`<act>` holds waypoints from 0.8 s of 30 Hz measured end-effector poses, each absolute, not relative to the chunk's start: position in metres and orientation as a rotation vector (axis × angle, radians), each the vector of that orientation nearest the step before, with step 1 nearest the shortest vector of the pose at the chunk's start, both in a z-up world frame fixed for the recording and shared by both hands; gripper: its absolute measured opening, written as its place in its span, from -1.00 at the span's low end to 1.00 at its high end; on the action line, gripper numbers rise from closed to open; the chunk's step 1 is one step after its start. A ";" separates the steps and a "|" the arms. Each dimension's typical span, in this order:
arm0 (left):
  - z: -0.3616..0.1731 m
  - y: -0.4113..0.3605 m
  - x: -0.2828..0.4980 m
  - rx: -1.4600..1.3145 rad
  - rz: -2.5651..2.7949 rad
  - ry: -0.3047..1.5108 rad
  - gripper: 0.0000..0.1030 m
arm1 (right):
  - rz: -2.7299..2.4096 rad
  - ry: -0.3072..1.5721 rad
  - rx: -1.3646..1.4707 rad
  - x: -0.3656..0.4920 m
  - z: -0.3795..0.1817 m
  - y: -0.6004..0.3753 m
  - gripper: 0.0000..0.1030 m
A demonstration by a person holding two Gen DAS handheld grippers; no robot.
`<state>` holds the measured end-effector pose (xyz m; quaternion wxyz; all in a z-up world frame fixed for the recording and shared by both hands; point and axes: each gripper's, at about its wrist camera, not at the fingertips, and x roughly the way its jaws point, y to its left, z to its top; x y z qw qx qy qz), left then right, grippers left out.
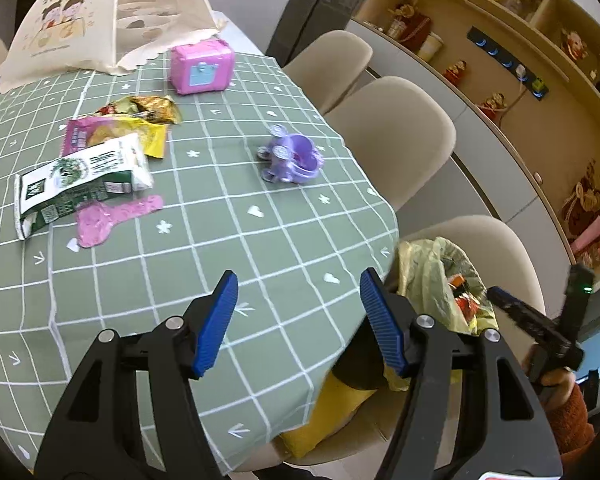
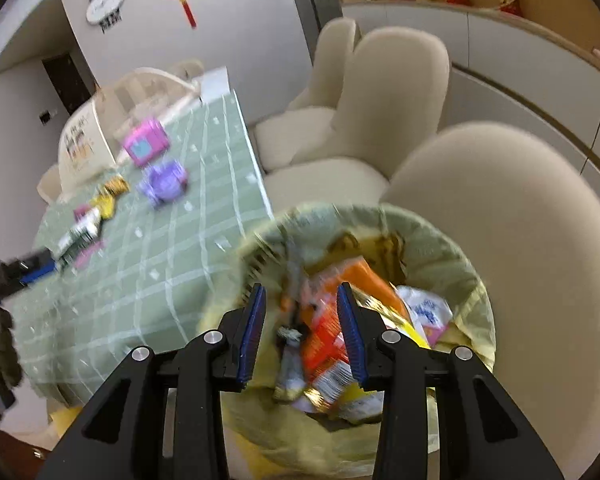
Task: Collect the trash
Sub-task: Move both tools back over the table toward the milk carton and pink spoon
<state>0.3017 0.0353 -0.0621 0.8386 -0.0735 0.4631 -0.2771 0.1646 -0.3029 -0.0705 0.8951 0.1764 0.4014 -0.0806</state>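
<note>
I am holding the left gripper [image 1: 298, 322] over the near edge of the green checked tabletop [image 1: 228, 216], its blue pads standing wide apart with nothing between them. Taking the purple toy car [image 1: 292, 158] as my landmark, the remaining trash is lying to its left: a white and green carton [image 1: 80, 184] on its side, a pink wrapper [image 1: 112, 218] flat just in front of that carton, a pink and yellow packet [image 1: 112, 136] behind it, and a crumpled gold wrapper [image 1: 144, 109] further back still. A pink toy box [image 1: 202, 65] is sitting behind the car, near a mesh food cover [image 1: 96, 20].

I am hanging the right gripper [image 2: 302, 328] above the lined trash bin [image 2: 452, 248], which is standing off the tabletop's edge, on the near right of the car and against a beige chair [image 2: 520, 240]. Its pads are parted to a middling gap; wrappers in the bin, an orange packet [image 2: 328, 332] among them, are showing through the gap, but the blur is keeping me from telling whether the pads are touching any of them.
</note>
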 end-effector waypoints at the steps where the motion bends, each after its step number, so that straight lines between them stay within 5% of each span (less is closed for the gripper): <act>1: -0.063 0.040 0.305 -0.162 -0.579 0.981 0.17 | -0.165 0.816 0.364 0.166 -0.065 -0.300 -0.31; 24: -0.083 0.179 0.450 0.001 -0.534 0.961 0.17 | 0.096 0.930 0.169 0.284 -0.052 -0.119 -0.31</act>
